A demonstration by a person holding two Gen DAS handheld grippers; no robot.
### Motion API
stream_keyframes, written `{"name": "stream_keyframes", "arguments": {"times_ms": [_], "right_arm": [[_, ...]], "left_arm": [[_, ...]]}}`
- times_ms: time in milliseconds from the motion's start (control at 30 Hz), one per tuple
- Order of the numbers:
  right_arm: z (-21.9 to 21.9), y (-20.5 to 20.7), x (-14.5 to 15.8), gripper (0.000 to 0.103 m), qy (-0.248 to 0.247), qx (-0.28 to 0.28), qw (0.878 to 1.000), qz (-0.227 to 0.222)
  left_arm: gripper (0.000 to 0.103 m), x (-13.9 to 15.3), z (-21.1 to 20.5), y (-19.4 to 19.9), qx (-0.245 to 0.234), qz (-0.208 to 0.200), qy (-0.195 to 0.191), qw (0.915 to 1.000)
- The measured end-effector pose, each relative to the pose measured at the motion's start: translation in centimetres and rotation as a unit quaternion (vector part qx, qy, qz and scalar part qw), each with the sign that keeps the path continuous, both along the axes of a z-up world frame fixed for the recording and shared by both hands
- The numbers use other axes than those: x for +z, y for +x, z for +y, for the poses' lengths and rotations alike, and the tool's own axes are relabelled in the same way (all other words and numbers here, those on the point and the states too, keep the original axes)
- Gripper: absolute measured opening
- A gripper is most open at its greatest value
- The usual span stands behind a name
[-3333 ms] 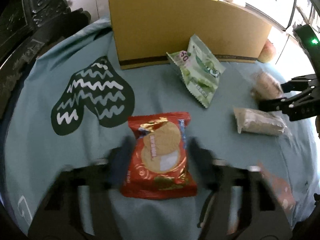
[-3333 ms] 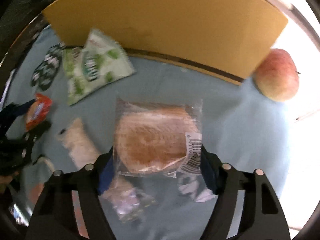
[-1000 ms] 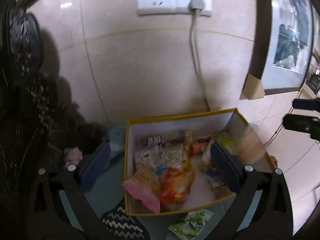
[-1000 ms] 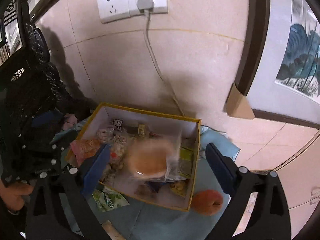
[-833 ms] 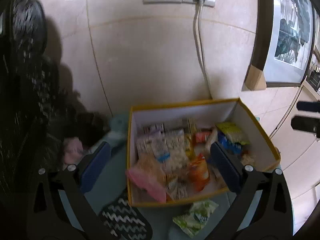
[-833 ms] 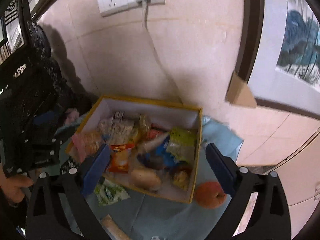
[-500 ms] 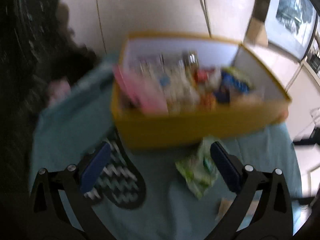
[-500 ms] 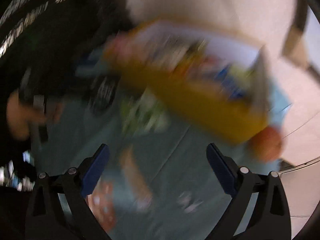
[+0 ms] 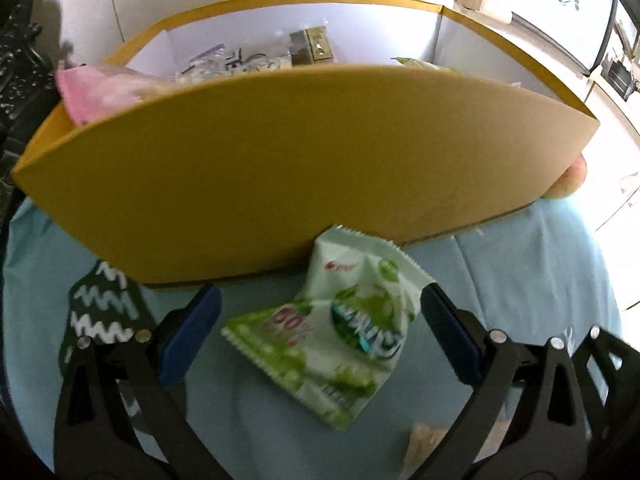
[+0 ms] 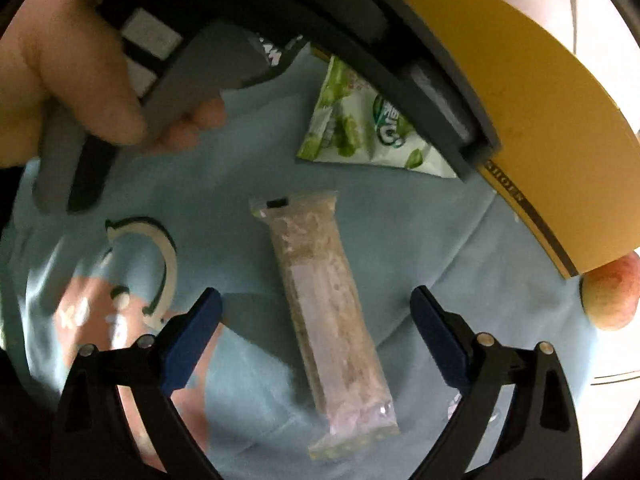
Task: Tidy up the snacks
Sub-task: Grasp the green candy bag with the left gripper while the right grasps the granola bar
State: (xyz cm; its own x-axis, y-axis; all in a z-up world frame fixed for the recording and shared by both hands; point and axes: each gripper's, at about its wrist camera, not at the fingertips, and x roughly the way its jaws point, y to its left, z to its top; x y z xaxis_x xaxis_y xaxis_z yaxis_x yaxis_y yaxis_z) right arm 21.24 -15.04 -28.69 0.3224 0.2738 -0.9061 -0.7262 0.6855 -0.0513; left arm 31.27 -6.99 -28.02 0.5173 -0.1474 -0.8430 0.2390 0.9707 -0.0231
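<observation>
The left tongs [image 9: 318, 330] are wide apart, and the green snack bag [image 9: 340, 328] lies between their blue pads [image 9: 188, 336] on the blue cloth [image 9: 540, 280] that covers the counter. The right pad is just beside the bag's edge; if it touches, I cannot tell. The top of the bag leans against the front wall of the yellow box [image 9: 280, 168], which is full of snack packets. An apple [image 9: 570, 182] shows behind the right corner of the box.

The right tongs [image 10: 316, 330] are also wide apart and hold nothing. A long clear-wrapped snack bar [image 10: 324, 312] lies on the cloth between them, lengthwise, touching neither pad. Beyond it lies the green bag, next to the box. A hand [image 10: 68, 68] holds the other tool at the left.
</observation>
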Motion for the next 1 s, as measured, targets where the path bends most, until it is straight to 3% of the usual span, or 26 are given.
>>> {"name": "stream_keyframes", "arguments": {"times_ms": [33,133,333,967,1000], "right_arm": [[0.0,0.0,-0.1,0.102,-0.001,-0.006,1.000,-0.004],[-0.8,0.6,-0.5,0.102,0.024,-0.031,0.999,0.021],[-1.0,-0.3,-0.5,0.102,0.045,-0.045,0.998,-0.002],[-0.8,-0.2,0.0,0.101,0.031,-0.043,0.999,0.009],[-0.7,-0.1,0.0,0.095,0.032,-0.043,0.999,0.009]], "left_arm": [[0.101,-0.2,-0.2,0.1,0.000,-0.001,0.000,1.0000],[0.101,-0.8,-0.8,0.3,-0.006,0.000,0.007,1.0000],[0.101,-1.7,-0.7,1.0,-0.002,0.005,0.011,0.9999],[0.101,-3.5,-1.9,1.9,-0.009,-0.006,0.020,0.9997],[0.100,-3.5,-1.9,2.0,-0.013,-0.003,0.019,0.9997]]}}
